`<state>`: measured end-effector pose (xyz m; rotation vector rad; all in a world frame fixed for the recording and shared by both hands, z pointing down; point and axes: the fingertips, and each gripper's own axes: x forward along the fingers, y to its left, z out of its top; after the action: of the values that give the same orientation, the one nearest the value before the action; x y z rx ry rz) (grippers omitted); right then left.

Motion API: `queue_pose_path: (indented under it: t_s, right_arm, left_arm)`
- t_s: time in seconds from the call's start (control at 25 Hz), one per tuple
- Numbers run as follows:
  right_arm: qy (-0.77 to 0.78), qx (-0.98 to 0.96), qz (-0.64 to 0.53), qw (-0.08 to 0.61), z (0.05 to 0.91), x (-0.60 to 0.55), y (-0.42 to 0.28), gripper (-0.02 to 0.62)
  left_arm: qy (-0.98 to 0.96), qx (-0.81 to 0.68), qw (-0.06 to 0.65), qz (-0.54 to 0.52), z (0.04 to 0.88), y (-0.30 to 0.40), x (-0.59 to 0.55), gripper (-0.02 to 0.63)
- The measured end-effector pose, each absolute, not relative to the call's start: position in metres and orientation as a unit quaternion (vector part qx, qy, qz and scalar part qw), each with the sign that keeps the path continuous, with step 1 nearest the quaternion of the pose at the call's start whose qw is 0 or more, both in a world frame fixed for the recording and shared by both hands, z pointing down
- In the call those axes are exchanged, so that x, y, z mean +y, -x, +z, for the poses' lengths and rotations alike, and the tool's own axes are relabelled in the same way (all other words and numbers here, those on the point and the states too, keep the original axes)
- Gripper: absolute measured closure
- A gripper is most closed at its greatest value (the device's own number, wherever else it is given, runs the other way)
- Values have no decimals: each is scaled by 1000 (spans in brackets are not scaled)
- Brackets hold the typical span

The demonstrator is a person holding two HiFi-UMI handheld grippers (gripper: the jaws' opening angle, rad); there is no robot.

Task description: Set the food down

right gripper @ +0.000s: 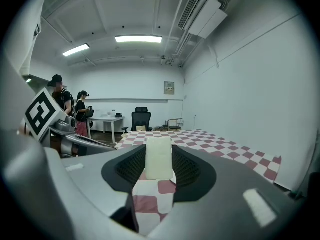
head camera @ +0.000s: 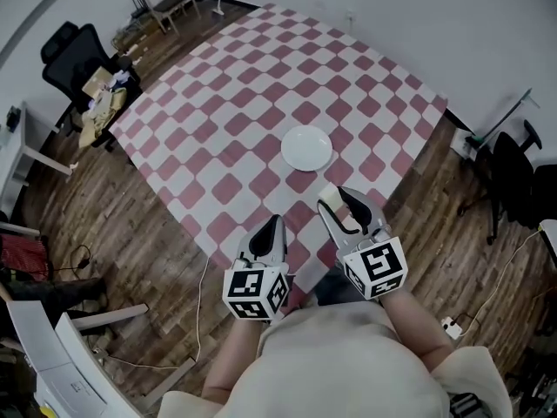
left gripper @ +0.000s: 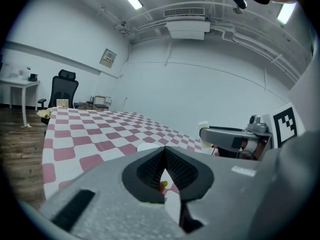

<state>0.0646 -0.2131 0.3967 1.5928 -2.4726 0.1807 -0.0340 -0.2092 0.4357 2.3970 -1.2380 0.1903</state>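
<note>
Looking down in the head view, you carry the pale cream rectangular block of food point(head camera: 349, 219) in the right gripper point(head camera: 341, 200), whose fingers are clamped on its flat sides. The round white plate point(head camera: 306, 148) lies just ahead of those fingers and slightly to their left, on the table with the red-and-white checked cloth point(head camera: 218, 120). The right gripper is the nearer of the two to it. The left gripper point(head camera: 271, 230) hovers beside it, over the table's near edge. Brown wooden floor point(head camera: 113, 233) surrounds the table, with black office chairs point(head camera: 65, 55) at the far left.

In the left gripper view, its fingers meet at the tips with nothing gripped that you can make out. A yellowish speck low in the gap is too small to name. The checked cloth runs away towards a white wall.

In the right gripper view, the block stands upright between the fingers, its long axis along them, clear of the cloth. By the look of it, you need to go forward and down to reach the plate.
</note>
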Motion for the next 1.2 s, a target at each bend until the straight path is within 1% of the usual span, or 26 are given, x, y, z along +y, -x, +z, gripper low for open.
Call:
queue_pose_path:
  t_s: [0.6, 1.2]
  right_arm:
    - [-502, -853, 72, 126, 419, -279, -95, 426]
    - [-457, -871, 82, 160, 452, -340, -99, 426]
  left_arm:
    - [-840, -484, 234, 67, 447, 8, -256, 598]
    - [-811, -524, 251, 66, 462, 0, -289, 598]
